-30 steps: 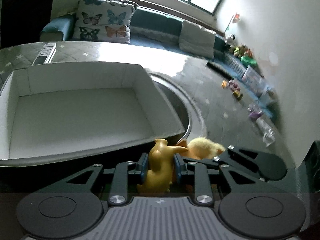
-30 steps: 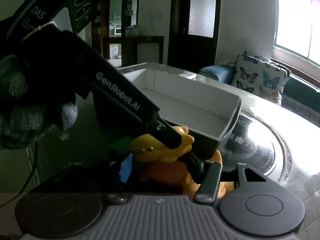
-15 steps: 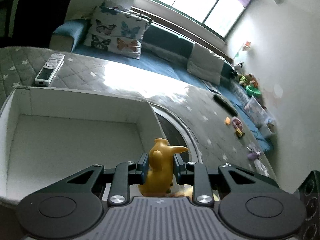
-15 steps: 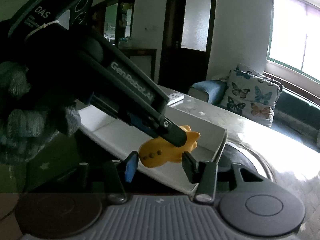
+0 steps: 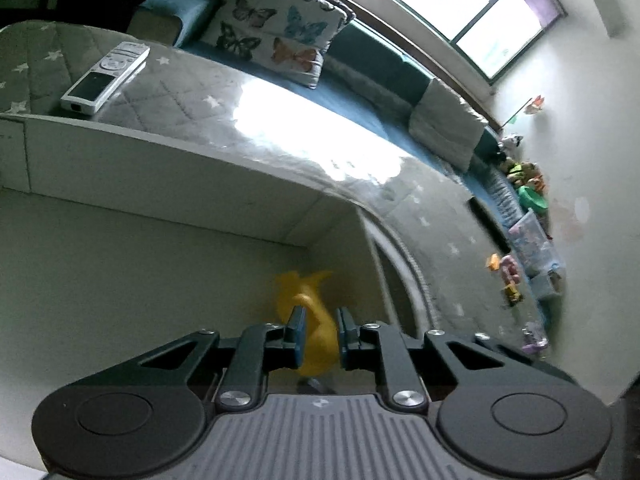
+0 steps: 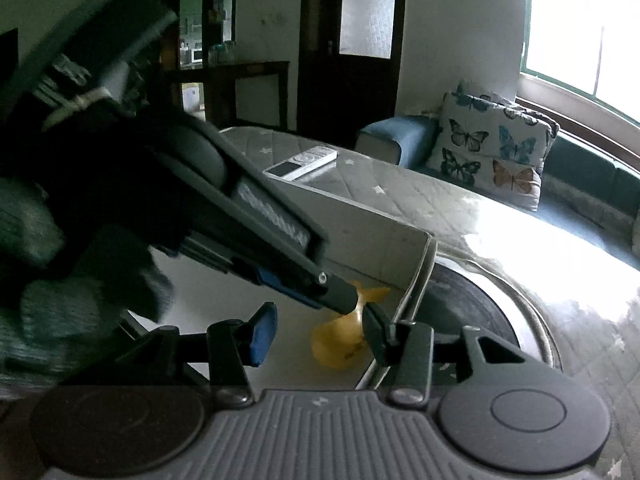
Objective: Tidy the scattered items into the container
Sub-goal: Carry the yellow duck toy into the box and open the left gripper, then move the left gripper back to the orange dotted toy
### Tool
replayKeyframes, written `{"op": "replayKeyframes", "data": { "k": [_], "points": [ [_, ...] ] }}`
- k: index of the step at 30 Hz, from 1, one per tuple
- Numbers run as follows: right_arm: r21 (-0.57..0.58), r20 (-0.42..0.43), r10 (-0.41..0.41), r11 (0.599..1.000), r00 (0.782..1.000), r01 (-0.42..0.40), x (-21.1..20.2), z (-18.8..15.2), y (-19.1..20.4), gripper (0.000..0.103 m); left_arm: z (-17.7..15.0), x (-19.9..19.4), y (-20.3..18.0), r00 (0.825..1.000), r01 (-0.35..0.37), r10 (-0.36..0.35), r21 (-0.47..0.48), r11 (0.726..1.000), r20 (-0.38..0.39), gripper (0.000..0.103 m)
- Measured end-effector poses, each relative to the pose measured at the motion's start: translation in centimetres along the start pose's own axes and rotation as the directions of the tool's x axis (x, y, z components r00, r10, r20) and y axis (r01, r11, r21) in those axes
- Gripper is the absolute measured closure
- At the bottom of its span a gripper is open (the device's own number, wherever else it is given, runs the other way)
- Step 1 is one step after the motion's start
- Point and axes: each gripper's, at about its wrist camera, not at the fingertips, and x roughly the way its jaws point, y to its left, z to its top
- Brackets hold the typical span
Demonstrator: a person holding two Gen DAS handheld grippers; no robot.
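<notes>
A yellow toy duck (image 5: 314,320) sits between the blue pads of my left gripper (image 5: 319,334), low inside the white box (image 5: 168,184), near its right wall. The pads stand close at its sides. In the right wrist view the left gripper's finger (image 6: 340,294) reaches down into the white box (image 6: 372,248) onto the duck (image 6: 340,344). My right gripper (image 6: 318,336) is open and empty, hovering at the box's near right corner.
A white remote (image 5: 106,76) lies on the grey quilted cover behind the box. A butterfly cushion (image 5: 276,36) and sofa stand behind. Small toys (image 5: 508,276) lie at the far right. A round metal rim (image 6: 500,300) lies right of the box.
My left gripper has carried the duck from outside the box's near right corner over the wall and down into the box. The right gripper rose and followed.
</notes>
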Motion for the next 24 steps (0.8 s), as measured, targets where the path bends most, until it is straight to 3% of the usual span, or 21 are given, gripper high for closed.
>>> {"op": "replayKeyframes", "data": {
  "k": [7, 11, 14, 16, 24],
  "points": [
    [0.041, 0.043, 0.003, 0.999, 0.999, -0.005, -1.7, -0.6, -0.3, 0.052, -0.6, -0.7, -0.6, 0.998, -0.054, 0.053, 0.039, 0.998, 0.015, 0.082],
    [0.066, 0.060, 0.010, 0.998, 0.998, -0.014, -3.2, -1.2, -0.6, 0.034, -1.3, -1.6, -1.5, 0.997, -0.072, 0.070, 0.064, 0.995, 0.038, 0.081],
    [0.071, 0.065, 0.003, 0.997, 0.998, -0.008, -4.3, -1.8, -0.6, 0.030, -1.9, -2.4, -2.1, 0.995, -0.085, 0.080, 0.078, 0.993, 0.059, 0.079],
    [0.074, 0.068, -0.005, 0.997, 0.998, 0.000, -5.1, -2.2, -0.5, 0.019, -2.2, -3.1, -2.5, 0.993, -0.095, 0.089, 0.088, 0.992, 0.073, 0.078],
    [0.084, 0.079, -0.007, 0.997, 0.997, 0.000, -8.5, -4.5, 0.4, 0.009, -4.3, -6.0, -3.2, 0.989, -0.102, 0.088, 0.114, 0.988, 0.116, 0.078]
  ]
}}
